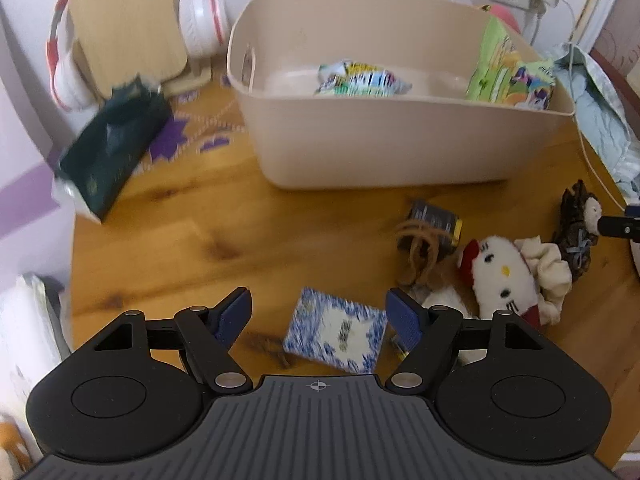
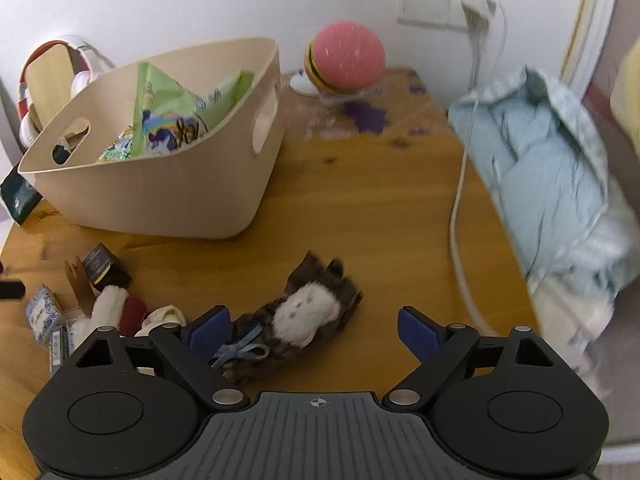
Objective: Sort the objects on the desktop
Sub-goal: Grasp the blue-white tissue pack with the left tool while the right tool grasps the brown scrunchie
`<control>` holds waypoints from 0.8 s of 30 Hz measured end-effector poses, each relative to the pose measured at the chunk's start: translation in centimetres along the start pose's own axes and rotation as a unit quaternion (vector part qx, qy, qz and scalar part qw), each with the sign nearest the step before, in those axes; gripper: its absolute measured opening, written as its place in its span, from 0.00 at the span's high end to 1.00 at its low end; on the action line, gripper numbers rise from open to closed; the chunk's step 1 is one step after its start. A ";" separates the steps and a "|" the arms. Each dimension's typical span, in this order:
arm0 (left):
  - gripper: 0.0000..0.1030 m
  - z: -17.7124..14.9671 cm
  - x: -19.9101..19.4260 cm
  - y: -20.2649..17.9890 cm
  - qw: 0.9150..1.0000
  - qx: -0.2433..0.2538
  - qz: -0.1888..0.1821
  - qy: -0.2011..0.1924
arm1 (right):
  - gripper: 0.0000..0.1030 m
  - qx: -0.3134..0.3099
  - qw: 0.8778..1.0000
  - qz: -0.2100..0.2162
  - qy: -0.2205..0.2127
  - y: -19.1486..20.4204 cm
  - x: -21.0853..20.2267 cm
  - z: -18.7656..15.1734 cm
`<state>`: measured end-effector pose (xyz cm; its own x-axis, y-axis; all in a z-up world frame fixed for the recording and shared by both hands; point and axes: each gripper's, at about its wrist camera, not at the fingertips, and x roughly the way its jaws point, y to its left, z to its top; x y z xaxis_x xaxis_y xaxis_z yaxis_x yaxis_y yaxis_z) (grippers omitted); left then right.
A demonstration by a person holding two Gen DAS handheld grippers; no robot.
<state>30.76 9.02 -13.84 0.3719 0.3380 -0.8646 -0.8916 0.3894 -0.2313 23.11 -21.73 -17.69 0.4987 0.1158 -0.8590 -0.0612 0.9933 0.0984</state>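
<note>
Here the left hand-held gripper (image 1: 319,312) gapes above the blue-white box (image 1: 335,334); the right hand-held gripper (image 2: 314,330) gapes around the brown plush (image 2: 298,320).

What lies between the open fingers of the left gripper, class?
In the left wrist view, a blue-and-white patterned box lies on the wooden table between the fingers of the left gripper, jaws open.

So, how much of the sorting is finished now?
Done: snack packets lie in the beige bin. In hand: nothing; left gripper open over the blue-white box, right gripper open by the brown plush. Left: white plush, dark box.
</note>
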 end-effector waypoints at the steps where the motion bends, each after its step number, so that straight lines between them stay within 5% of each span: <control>1: 0.26 -0.2 0.3 0.0 1.000 -0.008 0.000 0.004 | 0.10 0.010 1.000 0.000 0.006 0.0 0.3 -0.1; 5: 0.26 -0.8 1.3 -0.3 0.999 -0.028 -0.002 0.018 | 0.10 0.046 0.999 0.007 0.020 0.2 1.2 -0.3; 24: 0.26 -0.6 4.3 0.1 0.994 0.081 -0.041 0.063 | 0.11 0.054 0.997 0.016 0.048 1.5 3.6 0.1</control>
<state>32.12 10.01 -17.80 0.3963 0.1934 -0.8975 -0.8027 0.5474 -0.2365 24.93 -19.87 -20.54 0.4123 0.1511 -0.8984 0.0212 0.9843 0.1753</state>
